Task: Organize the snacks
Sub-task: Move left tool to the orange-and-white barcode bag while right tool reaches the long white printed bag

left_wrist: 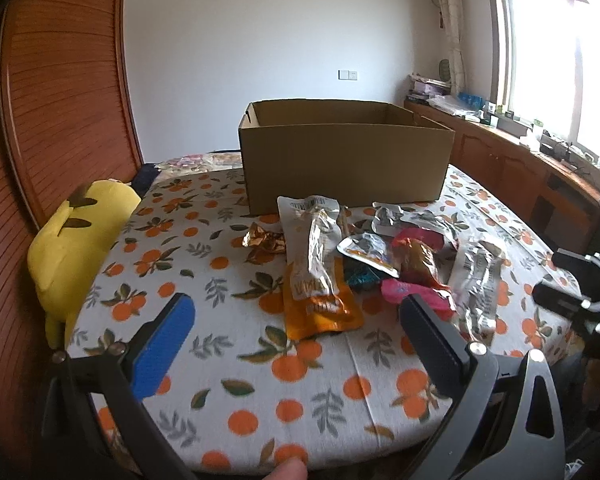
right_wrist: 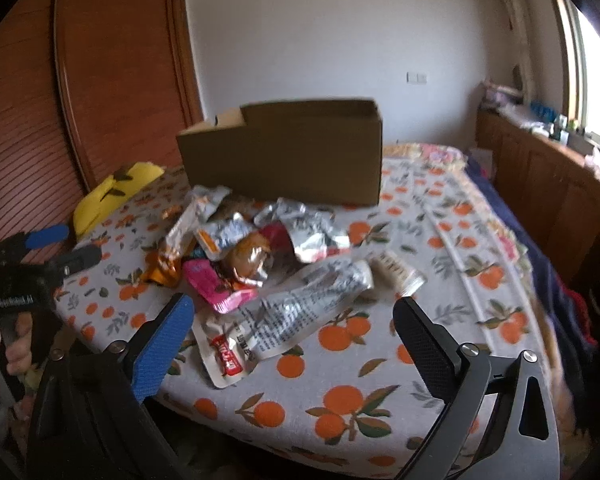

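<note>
Silver foil is what lies closest to your right hand-held gripper (right_wrist: 294,326): the long silver pouch (right_wrist: 288,316) sits just ahead of its fingers, which stand wide apart and hold nothing. The pouch's long axis runs on a slant, from the red-labelled end near the blue pad (right_wrist: 162,350) away toward the far right, so a grasp across its narrow width looks easier than one along it. Your left hand-held gripper (left_wrist: 296,324) is also spread open and empty, with the orange pouch (left_wrist: 318,304) directly ahead between its fingers, its length pointing away toward the cardboard box (left_wrist: 346,160).

The rest of the snack pile (right_wrist: 256,248) lies beyond both pouches, on the orange-print cloth (right_wrist: 360,360), and the box stands behind it, open at the top. Judging from this, the right hand is nearer the silver pouch and the left nearer the orange one.

The box's inside is hidden from both cameras, so you cannot tell whether anything is in it. Several wrappers overlap, their edges hard to separate, and the right view is slightly blurred. A yellow plush toy (left_wrist: 72,248) sits off to the left.
</note>
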`<state>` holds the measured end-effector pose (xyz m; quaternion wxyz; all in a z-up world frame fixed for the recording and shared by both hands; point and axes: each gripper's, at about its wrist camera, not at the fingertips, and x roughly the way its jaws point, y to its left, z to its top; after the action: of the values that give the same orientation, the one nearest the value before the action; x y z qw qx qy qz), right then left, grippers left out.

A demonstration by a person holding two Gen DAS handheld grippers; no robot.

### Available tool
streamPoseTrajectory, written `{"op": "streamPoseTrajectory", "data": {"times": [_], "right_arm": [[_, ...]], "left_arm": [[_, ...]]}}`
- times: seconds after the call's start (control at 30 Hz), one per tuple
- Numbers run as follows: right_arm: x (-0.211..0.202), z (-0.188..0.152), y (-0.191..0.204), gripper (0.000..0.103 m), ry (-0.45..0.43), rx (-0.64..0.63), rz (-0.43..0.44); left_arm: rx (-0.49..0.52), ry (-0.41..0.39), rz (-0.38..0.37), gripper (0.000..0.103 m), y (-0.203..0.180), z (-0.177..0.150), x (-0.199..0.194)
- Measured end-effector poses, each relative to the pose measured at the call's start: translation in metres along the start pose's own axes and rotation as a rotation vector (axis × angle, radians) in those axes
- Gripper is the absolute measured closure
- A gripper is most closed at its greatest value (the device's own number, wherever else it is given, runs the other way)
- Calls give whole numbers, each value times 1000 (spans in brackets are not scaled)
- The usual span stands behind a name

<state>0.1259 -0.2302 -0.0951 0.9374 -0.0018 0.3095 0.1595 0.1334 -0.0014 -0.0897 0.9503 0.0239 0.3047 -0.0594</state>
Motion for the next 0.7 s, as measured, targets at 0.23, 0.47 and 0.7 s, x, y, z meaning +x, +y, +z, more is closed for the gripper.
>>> {"op": "streamPoseTrajectory", "data": {"times": [0.23,0.47,0.7], "right_arm": [[38,-7,-10,15,104,47,80],[64,-11,-19,25,176,94,128],[83,3,-20,26,195,106,130]], "left_arm": [[1,30,-40,0,2,11,25],[9,63,-69,2,6,15,45],[26,95,-95,3,9,21,67]]}}
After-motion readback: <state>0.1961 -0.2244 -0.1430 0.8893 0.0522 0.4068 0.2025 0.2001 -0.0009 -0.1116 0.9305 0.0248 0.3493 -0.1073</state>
